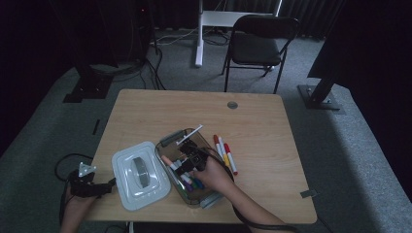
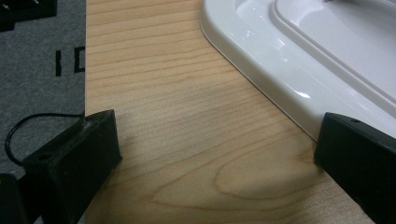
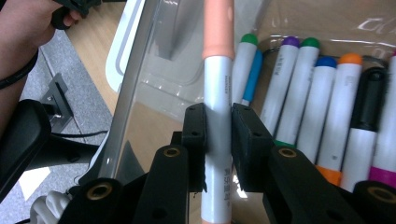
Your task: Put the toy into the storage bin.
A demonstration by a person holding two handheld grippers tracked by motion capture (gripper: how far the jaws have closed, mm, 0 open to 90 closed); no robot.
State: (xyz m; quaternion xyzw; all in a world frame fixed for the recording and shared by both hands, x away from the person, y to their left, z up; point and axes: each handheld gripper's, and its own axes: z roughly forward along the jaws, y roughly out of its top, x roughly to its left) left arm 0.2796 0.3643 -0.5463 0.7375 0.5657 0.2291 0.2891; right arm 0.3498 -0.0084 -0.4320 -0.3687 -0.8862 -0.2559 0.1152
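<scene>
A clear plastic box (image 1: 167,140) stands mid-table with several markers (image 3: 327,107) lying in it, capped green, blue, purple, orange and black. My right gripper (image 1: 188,162) hangs over the box, shut on a white marker with a peach cap (image 3: 217,93); in the high view this marker (image 1: 171,164) points toward the lid. The jaws (image 3: 218,126) clamp the marker's barrel. A white lid (image 1: 124,189) lies left of the box. My left gripper (image 1: 108,185) rests at the table's front left edge, open (image 2: 215,135) over bare wood, its right jaw next to the lid's rim (image 2: 261,60).
Three loose markers (image 1: 226,153) with red and yellow caps lie on the table (image 1: 252,121) right of the box. A white pen (image 1: 190,135) leans on the box's far rim. A pale blue item (image 1: 212,199) sits at the box's near corner. A chair (image 1: 257,46) stands beyond the table.
</scene>
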